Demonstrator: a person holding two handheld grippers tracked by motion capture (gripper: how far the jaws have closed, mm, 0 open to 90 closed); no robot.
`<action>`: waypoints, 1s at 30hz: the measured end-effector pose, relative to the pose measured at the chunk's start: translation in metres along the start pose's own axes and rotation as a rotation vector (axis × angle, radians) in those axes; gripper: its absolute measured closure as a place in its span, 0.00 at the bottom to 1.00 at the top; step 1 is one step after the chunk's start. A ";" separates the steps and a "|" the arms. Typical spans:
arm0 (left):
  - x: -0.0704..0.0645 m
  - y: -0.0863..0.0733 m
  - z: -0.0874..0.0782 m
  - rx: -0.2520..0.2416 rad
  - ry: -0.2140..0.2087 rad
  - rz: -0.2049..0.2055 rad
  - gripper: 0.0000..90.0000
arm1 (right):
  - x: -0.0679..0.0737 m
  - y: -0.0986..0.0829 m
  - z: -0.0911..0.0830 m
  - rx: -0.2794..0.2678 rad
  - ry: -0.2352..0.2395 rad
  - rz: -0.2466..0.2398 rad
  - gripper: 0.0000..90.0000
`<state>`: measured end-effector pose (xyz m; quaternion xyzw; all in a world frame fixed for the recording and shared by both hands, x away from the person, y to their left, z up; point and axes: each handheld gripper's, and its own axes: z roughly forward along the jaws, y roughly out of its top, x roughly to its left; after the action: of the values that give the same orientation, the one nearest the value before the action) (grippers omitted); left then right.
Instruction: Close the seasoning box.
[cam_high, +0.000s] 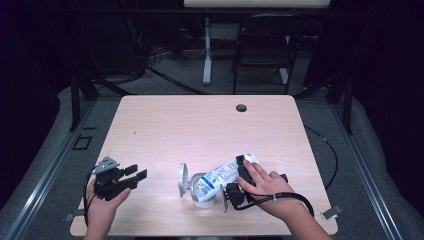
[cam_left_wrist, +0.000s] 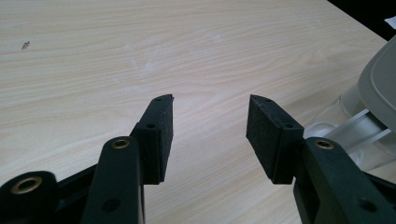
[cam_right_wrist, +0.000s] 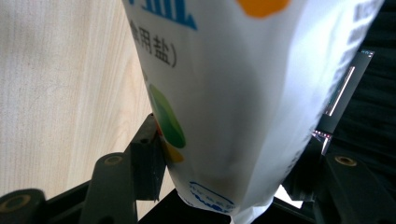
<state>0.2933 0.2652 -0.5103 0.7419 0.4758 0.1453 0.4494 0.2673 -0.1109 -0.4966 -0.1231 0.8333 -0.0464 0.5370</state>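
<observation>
A white salt bag (cam_right_wrist: 243, 93) with blue print sits clamped between the right gripper (cam_right_wrist: 224, 154)'s black jaws, above the pale wooden table (cam_right_wrist: 60, 84).

A dim lab: bare desk (cam_high: 165, 120), floor cables (cam_high: 170, 80), folding chair (cam_high: 263, 45).

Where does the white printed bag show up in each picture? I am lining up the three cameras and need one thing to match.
High view: the white printed bag lies near the table's front edge, right of centre, its lower end over a clear container.
Left gripper view: not in it.
Right gripper view: the bag rises between the jaws.
Shared landmark: the pale wood table.
</observation>
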 end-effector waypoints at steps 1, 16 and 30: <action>0.000 0.000 0.000 0.001 0.000 0.000 0.57 | 0.000 0.000 0.000 0.000 -0.001 -0.001 0.48; 0.000 0.000 0.000 0.004 -0.003 -0.003 0.57 | 0.000 0.001 -0.001 0.008 -0.006 -0.012 0.48; 0.001 -0.001 0.001 0.001 0.000 -0.004 0.57 | -0.001 0.001 -0.001 0.008 -0.008 -0.018 0.48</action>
<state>0.2939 0.2659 -0.5116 0.7411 0.4774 0.1441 0.4496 0.2667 -0.1099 -0.4957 -0.1288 0.8298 -0.0540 0.5403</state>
